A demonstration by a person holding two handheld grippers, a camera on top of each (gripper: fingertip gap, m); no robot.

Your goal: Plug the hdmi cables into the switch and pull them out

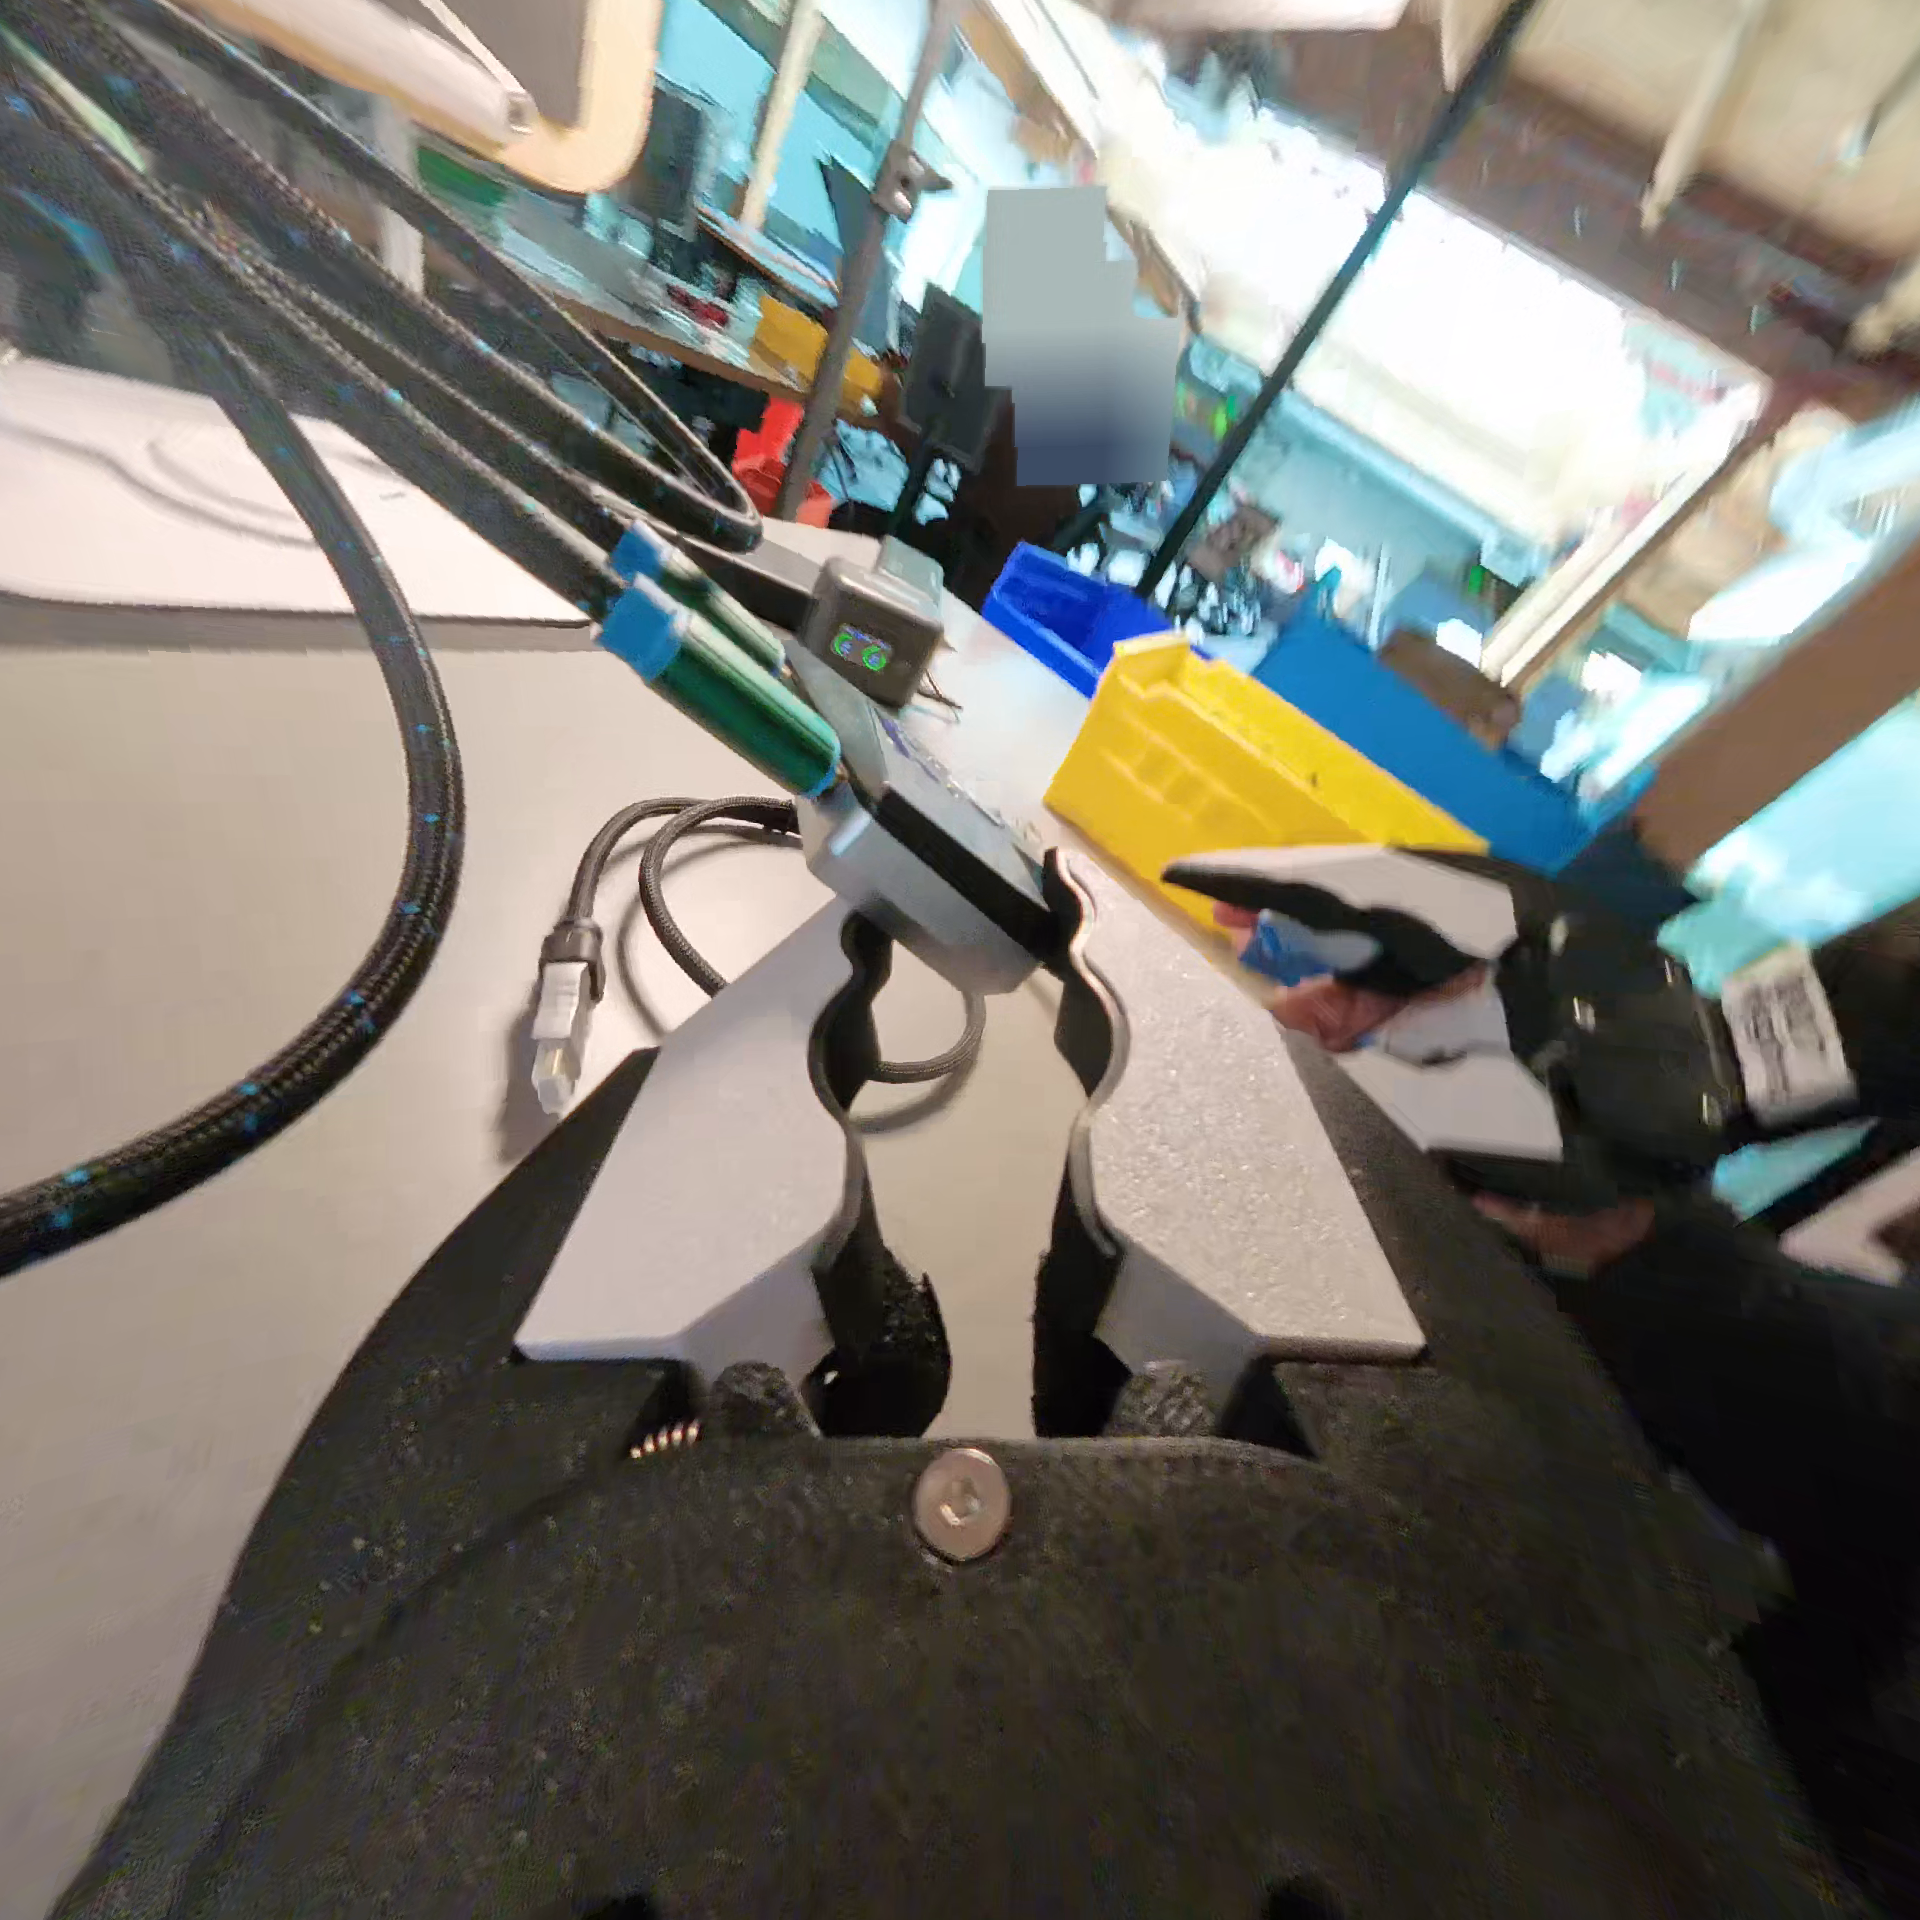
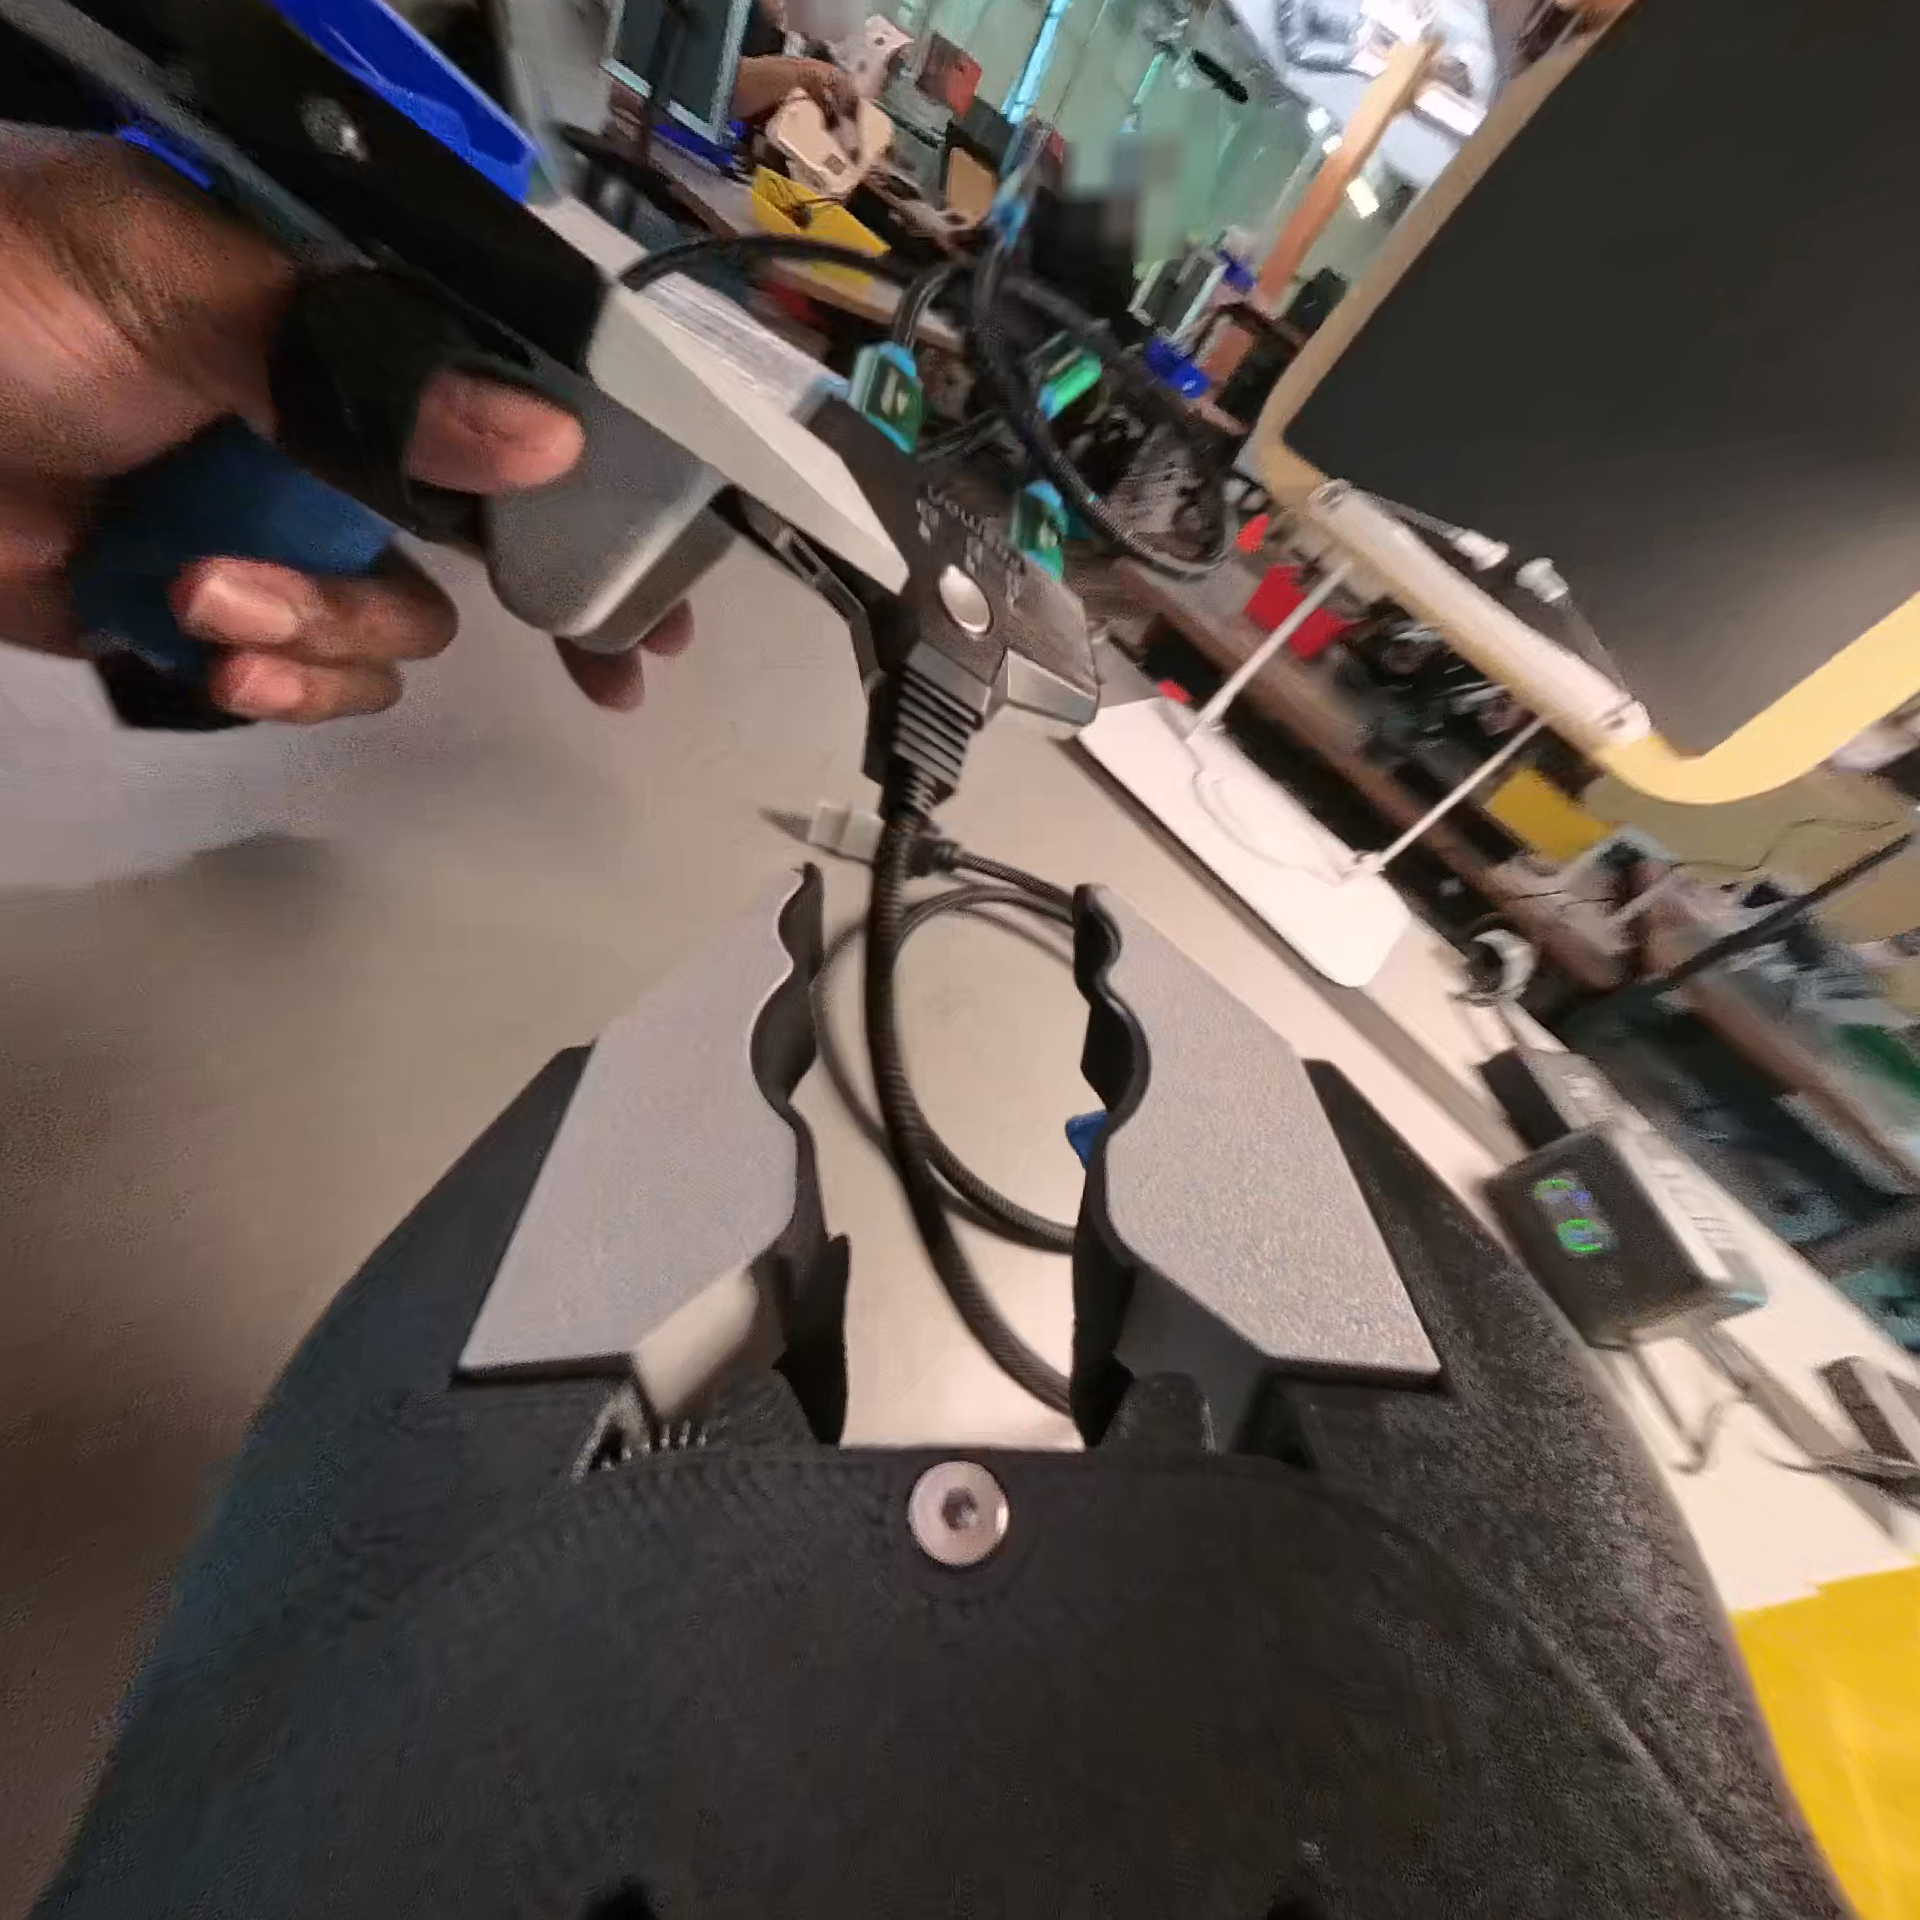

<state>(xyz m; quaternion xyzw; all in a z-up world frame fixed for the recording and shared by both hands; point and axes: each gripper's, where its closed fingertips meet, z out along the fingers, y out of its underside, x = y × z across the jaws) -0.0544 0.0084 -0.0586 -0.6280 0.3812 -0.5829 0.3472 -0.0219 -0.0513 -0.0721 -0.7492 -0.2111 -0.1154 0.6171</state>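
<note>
Left gripper (image 1: 961,914) clamps the HDMI switch (image 1: 935,852), held tilted above the grey table (image 1: 260,883). Braided HDMI cables (image 1: 343,343) with green plugs (image 1: 743,717) sit in its far edge. Right gripper (image 2: 940,925) is open, empty, near the switch's own lead (image 2: 894,1039). Yellow bin (image 1: 1226,769) behind.

Left tongs (image 1: 961,914) gripping switch (image 1: 935,831) — cables (image 1: 416,343) plugged in

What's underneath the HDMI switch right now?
The switch is held off the table by the left gripper. Beneath it lie a loose coiled black cable and bare grey table. The gripper's fingers hide the switch's underside.
</note>
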